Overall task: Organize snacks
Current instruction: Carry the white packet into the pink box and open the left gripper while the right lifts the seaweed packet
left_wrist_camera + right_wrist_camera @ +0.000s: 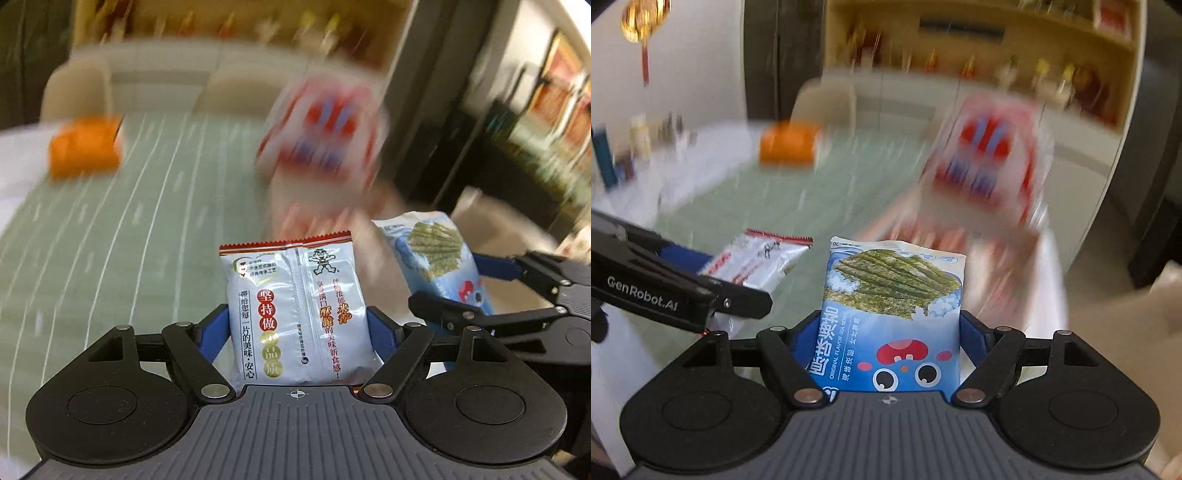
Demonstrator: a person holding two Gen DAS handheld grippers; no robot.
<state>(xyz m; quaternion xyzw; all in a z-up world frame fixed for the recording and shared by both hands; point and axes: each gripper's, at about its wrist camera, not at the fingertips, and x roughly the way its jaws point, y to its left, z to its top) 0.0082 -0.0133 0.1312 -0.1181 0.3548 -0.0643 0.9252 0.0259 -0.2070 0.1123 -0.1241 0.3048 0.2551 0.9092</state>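
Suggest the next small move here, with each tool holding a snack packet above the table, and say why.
Probably carry both packets on toward the blurred red, white and blue bag ahead. The left tool is clamped on the silver and red rice cracker packet, and the right tool grips the blue seaweed snack packet. Both are clear of the green striped tablecloth, so nothing blocks the way.

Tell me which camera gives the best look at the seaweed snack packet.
Right wrist view: the seaweed snack packet faces it squarely between the right tool's fingers, print legible. The left wrist view shows it only at an angle, partly hidden.
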